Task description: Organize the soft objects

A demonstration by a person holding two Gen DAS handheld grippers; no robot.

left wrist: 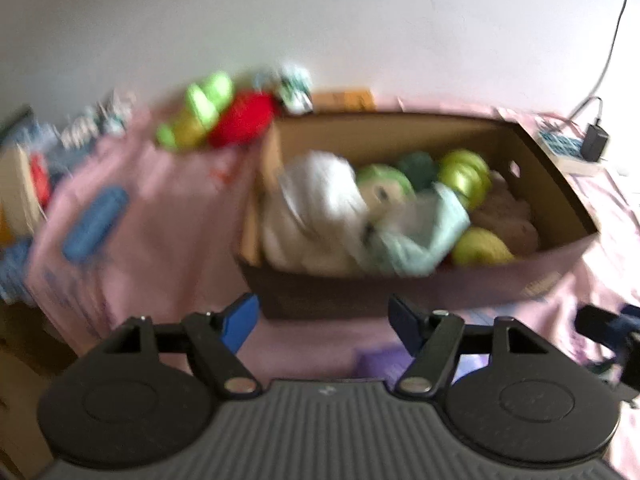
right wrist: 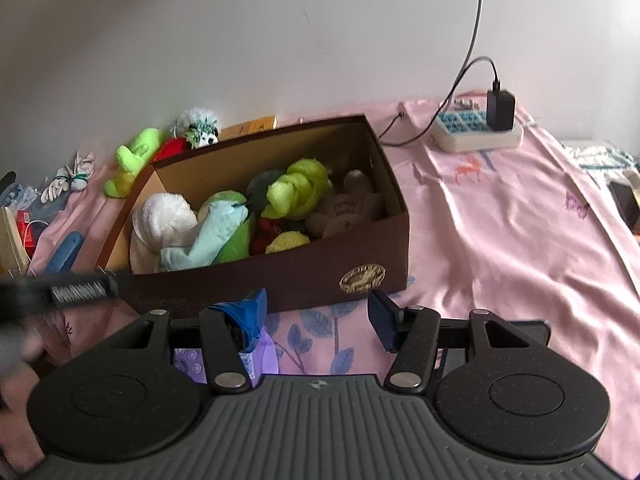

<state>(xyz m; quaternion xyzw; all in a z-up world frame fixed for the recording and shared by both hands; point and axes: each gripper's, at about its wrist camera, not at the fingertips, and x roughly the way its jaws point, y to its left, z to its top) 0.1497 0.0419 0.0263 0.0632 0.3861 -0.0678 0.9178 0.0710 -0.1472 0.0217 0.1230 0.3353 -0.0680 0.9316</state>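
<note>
A brown cardboard box [right wrist: 372, 276] [left wrist: 360, 296] stands on the pink sheet, filled with soft toys: a white plush [right wrist: 164, 216], a light-blue one [right wrist: 212, 236], a knotted green one [right wrist: 296, 188] and a beige teddy [right wrist: 348, 208]. Behind the box's left corner lie a bright green plush [right wrist: 132, 160] [left wrist: 200, 112], a red one [left wrist: 244, 120] and a fluffy white toy [right wrist: 200, 126]. My left gripper [left wrist: 324, 320] is open and empty, just short of the box's near wall. My right gripper [right wrist: 318, 314] is also open, with nothing between its blue fingers.
A white power strip [right wrist: 476, 132] with a black charger and cable sits at the back right. A blue brush [right wrist: 64, 258] and a tied bundle of white gloves [right wrist: 68, 184] lie left of the box. Pink sheet [right wrist: 500, 220] stretches to the right.
</note>
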